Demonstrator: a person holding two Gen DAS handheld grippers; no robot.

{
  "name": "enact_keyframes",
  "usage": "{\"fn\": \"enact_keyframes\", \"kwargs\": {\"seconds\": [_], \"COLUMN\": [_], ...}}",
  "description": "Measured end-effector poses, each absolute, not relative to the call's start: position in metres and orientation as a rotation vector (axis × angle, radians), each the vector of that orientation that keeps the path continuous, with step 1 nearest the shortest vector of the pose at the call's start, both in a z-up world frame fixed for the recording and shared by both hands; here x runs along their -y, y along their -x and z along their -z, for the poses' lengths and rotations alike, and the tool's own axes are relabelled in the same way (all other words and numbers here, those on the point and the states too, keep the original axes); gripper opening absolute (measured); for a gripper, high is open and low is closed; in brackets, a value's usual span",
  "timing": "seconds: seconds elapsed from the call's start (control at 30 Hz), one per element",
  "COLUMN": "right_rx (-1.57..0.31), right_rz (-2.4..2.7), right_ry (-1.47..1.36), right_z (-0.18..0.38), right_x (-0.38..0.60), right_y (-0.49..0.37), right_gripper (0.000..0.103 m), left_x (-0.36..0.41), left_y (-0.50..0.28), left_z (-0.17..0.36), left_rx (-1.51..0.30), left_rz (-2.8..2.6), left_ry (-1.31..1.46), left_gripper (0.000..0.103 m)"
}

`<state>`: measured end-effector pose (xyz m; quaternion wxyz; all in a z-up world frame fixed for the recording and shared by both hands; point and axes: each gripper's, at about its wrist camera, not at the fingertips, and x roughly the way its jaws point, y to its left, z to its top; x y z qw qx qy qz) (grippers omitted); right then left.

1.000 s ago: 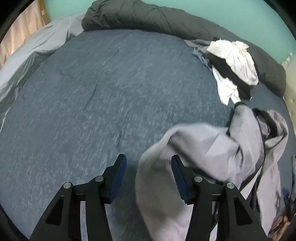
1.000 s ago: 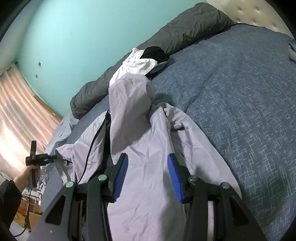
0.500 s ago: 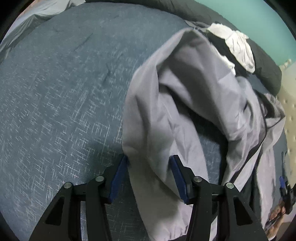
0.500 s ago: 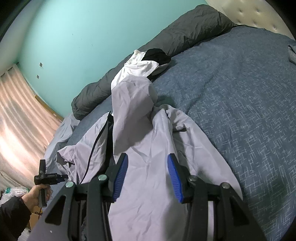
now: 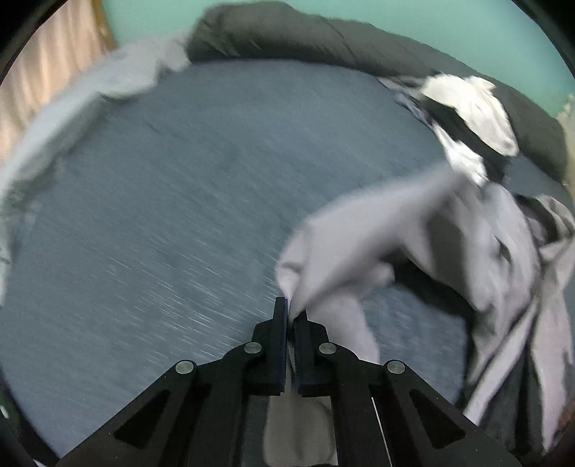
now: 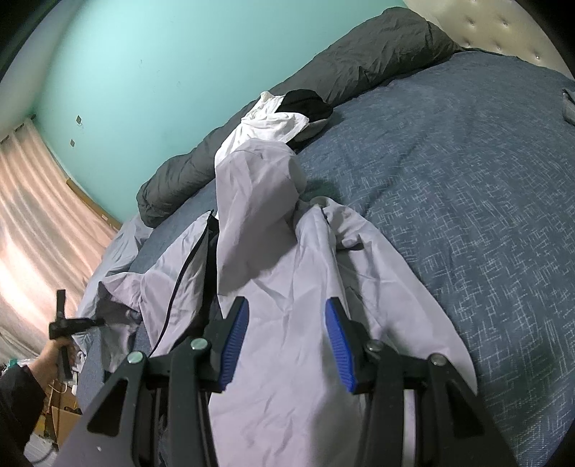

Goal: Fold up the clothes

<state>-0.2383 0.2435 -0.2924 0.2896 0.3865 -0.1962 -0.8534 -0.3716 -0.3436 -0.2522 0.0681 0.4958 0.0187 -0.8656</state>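
A light grey zip jacket (image 5: 395,222) lies crumpled on the blue bedspread (image 5: 161,197). My left gripper (image 5: 290,309) is shut on a fold at the jacket's left edge, and cloth hangs down between and below its fingers. That view is blurred by motion. In the right wrist view the jacket (image 6: 273,258) spreads out under my right gripper (image 6: 285,312), which stands open above the cloth, its blue pads apart and pressing on nothing. At far left there, a person's hand (image 6: 54,359) holds the left gripper (image 6: 100,320) at the jacket's corner.
A rolled dark grey duvet (image 6: 359,61) runs along the teal wall. A pile of white and black clothes (image 6: 284,118) sits beside it, just beyond the jacket. A tufted headboard (image 6: 485,28) is at top right, a curtain (image 6: 36,215) at left.
The left gripper's jaws have gone from apart around the jacket's edge to shut on it, and it has swung back across the bed. The right gripper has not moved.
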Motion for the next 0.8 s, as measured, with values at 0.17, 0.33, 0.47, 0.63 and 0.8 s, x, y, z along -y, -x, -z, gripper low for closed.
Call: {"fn": "enact_keyframes", "kwargs": {"seconds": [0.17,0.33,0.47,0.63,0.8], "right_rx": [0.505,0.494,0.491,0.508,0.504], "right_rz": [2.280,2.275,2.275,2.278,2.258], "right_ry": [-1.032,-1.042,-1.040,-1.043,-1.054], "right_z": [0.293,0.296,0.295,0.293,0.286], "right_x": [-0.241,-0.239,-0.240,-0.245,-0.240], "right_y": [0.238,0.239,0.240,0.241,0.240], "right_gripper": [0.045,0.045,0.045,0.045,0.045], "left_x": [0.359,0.360,0.366,0.369,0.354], "left_y": [0.385,0.397,0.390,0.371,0.358], "left_z": [0.222,0.250,0.278,0.266,0.241], "left_rx": [0.166,0.156,0.059,-0.121,-0.215], "left_rz": [2.572,2.540,2.504,2.554,2.642], "left_ry": [-1.377,-1.548,-1.643,-1.558,-1.526], "left_gripper": [0.003,0.005,0.007,0.050,0.050]}}
